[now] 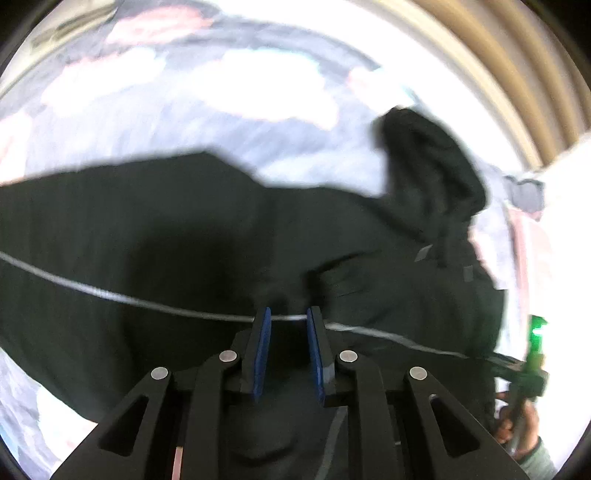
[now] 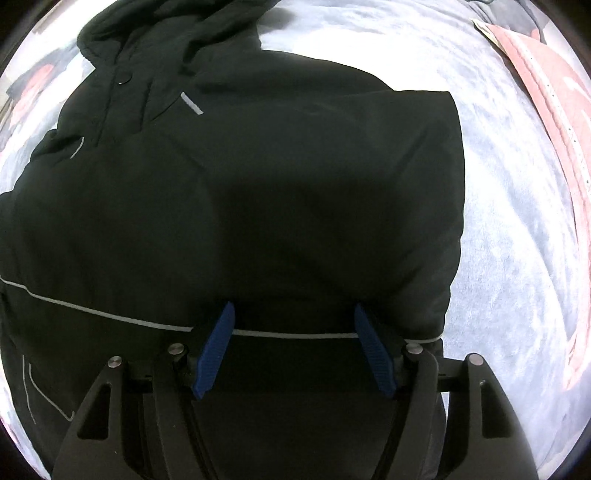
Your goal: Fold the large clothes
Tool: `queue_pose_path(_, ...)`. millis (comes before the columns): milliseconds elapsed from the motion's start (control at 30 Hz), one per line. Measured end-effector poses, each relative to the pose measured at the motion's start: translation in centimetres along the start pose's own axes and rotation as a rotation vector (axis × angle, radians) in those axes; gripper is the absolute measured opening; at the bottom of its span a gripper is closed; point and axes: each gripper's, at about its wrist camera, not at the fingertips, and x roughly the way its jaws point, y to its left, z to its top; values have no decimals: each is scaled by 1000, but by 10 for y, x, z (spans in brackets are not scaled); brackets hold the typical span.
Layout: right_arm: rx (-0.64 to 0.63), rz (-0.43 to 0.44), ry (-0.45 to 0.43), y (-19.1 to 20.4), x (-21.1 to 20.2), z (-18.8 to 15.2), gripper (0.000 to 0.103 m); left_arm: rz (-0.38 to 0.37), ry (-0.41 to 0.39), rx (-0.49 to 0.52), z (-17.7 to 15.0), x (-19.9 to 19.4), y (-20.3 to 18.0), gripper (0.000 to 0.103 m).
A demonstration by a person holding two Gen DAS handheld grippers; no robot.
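A large black hooded jacket [image 1: 166, 229] with thin grey piping [image 1: 92, 291] lies spread on a pale fleece bedspread [image 1: 166, 122]. Its hood [image 1: 432, 166] stands up at the right. My left gripper [image 1: 289, 314] is shut on a fold of the jacket at the piping, and the view is blurred. In the right wrist view the jacket [image 2: 258, 184] fills the middle, with one sleeve folded across its front and the hood [image 2: 166, 29] at the top left. My right gripper [image 2: 293, 314] points down at the jacket, open, with its blue pads [image 2: 218, 343] spread wide astride the piping [image 2: 110, 315].
The bedspread [image 2: 517, 240] is bare to the right of the jacket, with a pink cloth [image 2: 554, 110] along its far right. A beige curtain [image 1: 498, 55] hangs beyond the bed. A person's hand [image 1: 517, 428] appears at the lower right of the left wrist view, under a green light [image 1: 535, 332].
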Motion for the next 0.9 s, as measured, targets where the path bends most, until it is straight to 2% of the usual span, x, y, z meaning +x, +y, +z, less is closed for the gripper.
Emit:
queue_pose_path(33,-2,3,1,0,-3,0,72,-26,-8,30,2,-7,-13,26)
queue_pose_path(133,16,97,-35,-1,-29,1,72,-59,-7,142,2,-12,-55,54)
queue_pose_path(200,-8,127,-85,7,-51,-5,72,-75,-2,202,-6,-4,-74,55)
queue_pose_path(300,-66,98,-112,24,-62,-16,72,-79,61,207,-16,30,-90,55)
queue_pose_path(367,-108,81,-93,35,-51,-24,72,-62,97,179,-24,58,-90,55)
queue_pose_path(433,-118,48,-33,39,-31,-31,71,22,170,134,-32,90,-81,55)
queue_pose_path(467,-107,38,7,39,-16,-36,71,34,204,100,-36,107,-75,54)
queue_pose_path(500,-101,40,4,40,-10,-38,71,19,182,81,-38,112,-72,54)
queue_pose_path(567,-105,28,-26,42,-5,-40,72,20,183,85,-37,111,-75,54)
queue_pose_path(667,-95,24,-27,42,-3,-35,74,23,185,113,-36,110,-82,54)
queue_pose_path(833,-115,15,-28,41,-4,-34,76,-46,136,92,-43,72,-79,54)
queue_pose_path(900,-115,10,-33,44,-6,-33,77,-57,111,60,-49,48,-66,54)
